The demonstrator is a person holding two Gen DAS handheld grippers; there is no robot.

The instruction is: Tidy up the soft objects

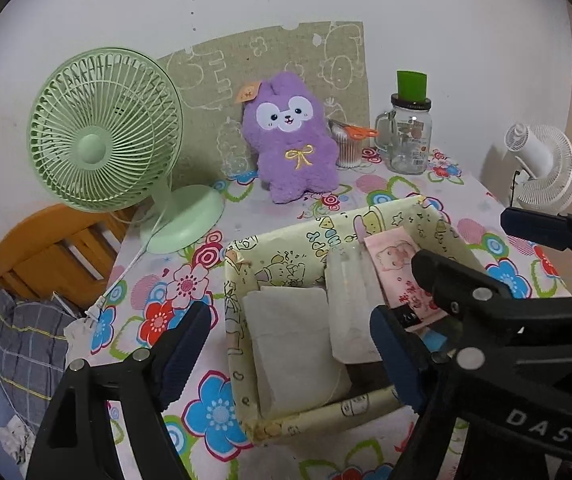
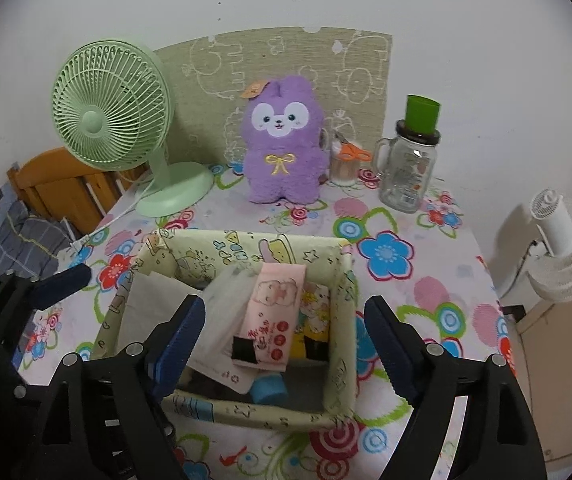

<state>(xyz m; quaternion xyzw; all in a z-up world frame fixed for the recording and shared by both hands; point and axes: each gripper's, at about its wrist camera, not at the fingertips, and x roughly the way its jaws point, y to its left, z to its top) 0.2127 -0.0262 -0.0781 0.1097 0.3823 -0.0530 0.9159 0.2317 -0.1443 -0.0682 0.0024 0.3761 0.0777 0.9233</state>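
A cartoon-printed box (image 2: pixel 341 280) sits on the flowered tablecloth (image 2: pixel 405 280), with a purple plush (image 2: pixel 282 152) upright behind it. Inside the box lie white tissue packs (image 1: pixel 293 344) and a pink tissue pack (image 2: pixel 278 312). Above the box, the left gripper (image 1: pixel 289 344) and right gripper (image 2: pixel 286 344) both stand wide open, holding nothing.

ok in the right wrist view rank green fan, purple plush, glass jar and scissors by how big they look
1. green fan
2. purple plush
3. glass jar
4. scissors

All four stand along the back of the table at a similar depth, so nearness hardly skews this order.
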